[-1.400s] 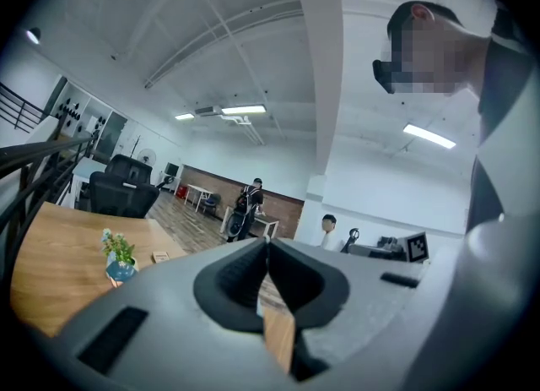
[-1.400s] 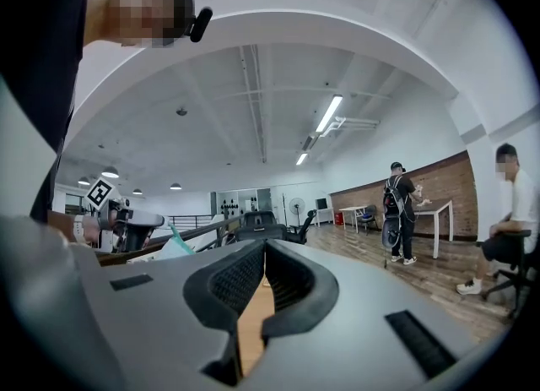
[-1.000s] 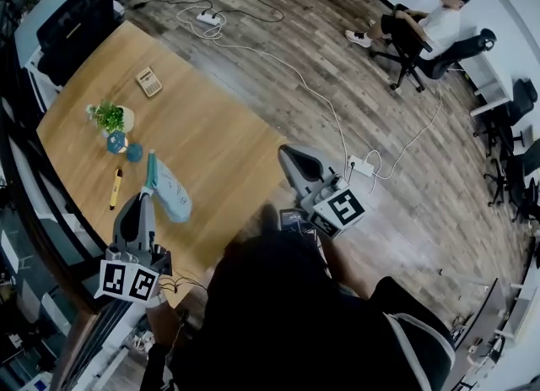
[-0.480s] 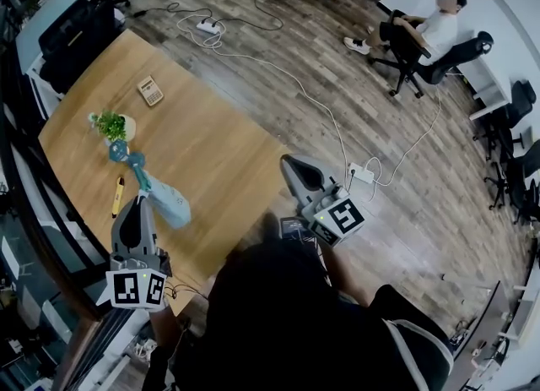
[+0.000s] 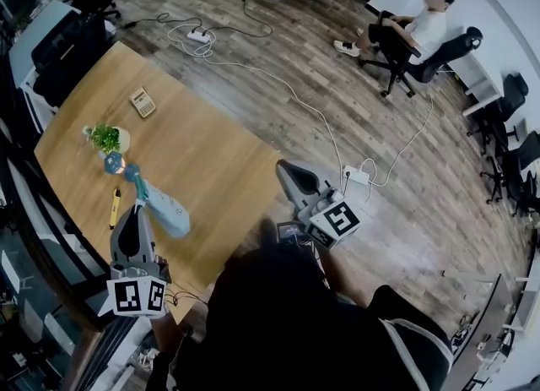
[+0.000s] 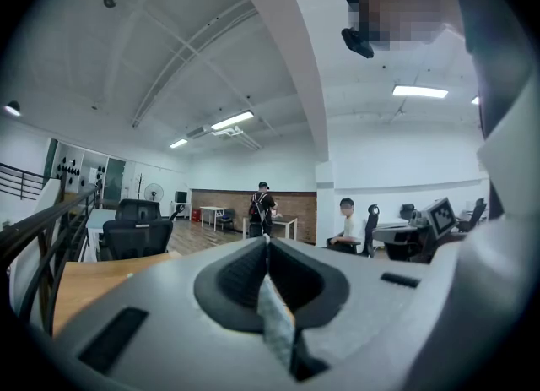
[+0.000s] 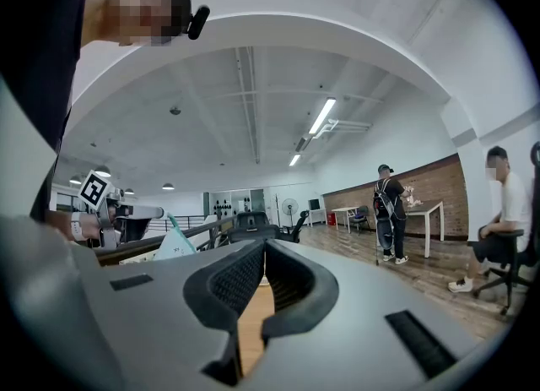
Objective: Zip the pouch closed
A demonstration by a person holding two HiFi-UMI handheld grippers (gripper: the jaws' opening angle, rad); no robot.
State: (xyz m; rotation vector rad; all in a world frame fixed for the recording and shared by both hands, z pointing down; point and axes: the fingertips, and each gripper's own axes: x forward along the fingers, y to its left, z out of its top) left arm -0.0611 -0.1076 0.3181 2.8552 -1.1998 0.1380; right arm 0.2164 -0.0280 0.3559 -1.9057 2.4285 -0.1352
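Observation:
The pale blue pouch, with a teal zipper end, sticks out from my left gripper over the near left part of the wooden table. That gripper is shut on the pouch. In the left gripper view a strip of pale fabric is pinched between the closed jaws of my left gripper. My right gripper hovers at the table's near right edge, apart from the pouch. It is shut and holds nothing. In the right gripper view the pouch shows at the far left.
On the table's left side are a small potted plant, a calculator, a yellow pen and a blue round object. Cables and power strips run over the floor. A person sits in an office chair at the far right.
The pouch has tilted in my left gripper, and its teal end has swung from upright towards the left. The right gripper has kept still.

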